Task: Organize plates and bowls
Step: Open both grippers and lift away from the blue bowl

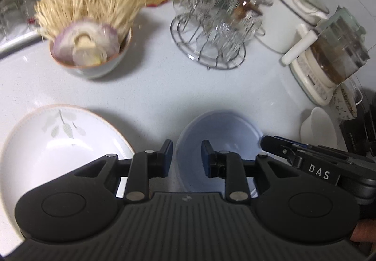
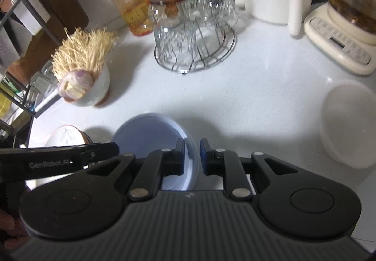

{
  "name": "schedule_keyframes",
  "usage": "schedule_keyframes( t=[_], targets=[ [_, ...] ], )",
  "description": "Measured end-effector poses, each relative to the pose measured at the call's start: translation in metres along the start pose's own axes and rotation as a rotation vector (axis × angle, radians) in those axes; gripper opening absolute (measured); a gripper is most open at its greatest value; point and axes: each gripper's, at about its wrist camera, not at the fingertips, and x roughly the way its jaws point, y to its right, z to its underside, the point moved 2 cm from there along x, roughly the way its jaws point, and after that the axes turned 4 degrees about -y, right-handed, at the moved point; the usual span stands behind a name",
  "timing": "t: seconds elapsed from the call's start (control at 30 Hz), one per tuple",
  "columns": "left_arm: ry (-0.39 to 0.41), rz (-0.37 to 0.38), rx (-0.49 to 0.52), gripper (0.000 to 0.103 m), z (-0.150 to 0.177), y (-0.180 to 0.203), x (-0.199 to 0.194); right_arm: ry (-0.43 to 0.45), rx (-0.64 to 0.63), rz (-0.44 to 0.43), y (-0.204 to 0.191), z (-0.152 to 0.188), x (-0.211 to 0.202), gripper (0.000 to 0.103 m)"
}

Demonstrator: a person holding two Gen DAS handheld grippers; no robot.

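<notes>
Left wrist view: my left gripper (image 1: 187, 157) sits low in the frame with the near-left rim of the pale blue bowl (image 1: 225, 129) running between its fingers; the pads stand a little off the wall, so I read it as open, not clamping.
Right wrist view: my right gripper (image 2: 191, 157) straddles the bowl's (image 2: 150, 134) right rim, jaws drawn nearly together on the thin wall; I take that as a grip on the bowl.
Blue bowl: bottom centre of both views, resting on the white counter (image 1: 164, 87), as far as I can tell.
White plate: leaf-patterned plate (image 1: 58, 141) at lower left of the left view, just beside the bowl.
Other ware: translucent bowl (image 2: 347, 124) at the right edge of the right view; a ceramic bowl of garlic and roots (image 1: 90, 54) at upper left.
Step, my judgement: moving the blue bowl to its stacking place.
Doing it well: I'd keep the right pads square on the rim, lift level, and clear the left fingers first so they don't snag.
Watch: the wire glass rack (image 1: 209, 42) stands behind; I'd steer away from it.
</notes>
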Motion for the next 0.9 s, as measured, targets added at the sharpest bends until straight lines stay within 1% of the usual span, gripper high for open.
schedule_keyframes(
  t=[0.23,0.5,0.67,0.9],
  targets=[
    [0.074,0.03,0.042,0.033,-0.012,0.018,-0.045,0.075,0.014,0.009,-0.008,-0.007,-0.04,0.018],
    [0.152,0.081,0.07,0.033,-0.015,0.039,-0.1,0.171,0.0,-0.003,-0.026,-0.017,-0.093,0.018],
    [0.188,0.105,0.092,0.033,-0.013,0.048,-0.121,0.229,-0.021,0.002,-0.032,-0.018,-0.117,0.018],
    [0.222,0.136,0.136,0.033,-0.017,0.063,-0.131,0.294,-0.017,0.024,-0.026,-0.016,-0.138,0.018]
  ],
)
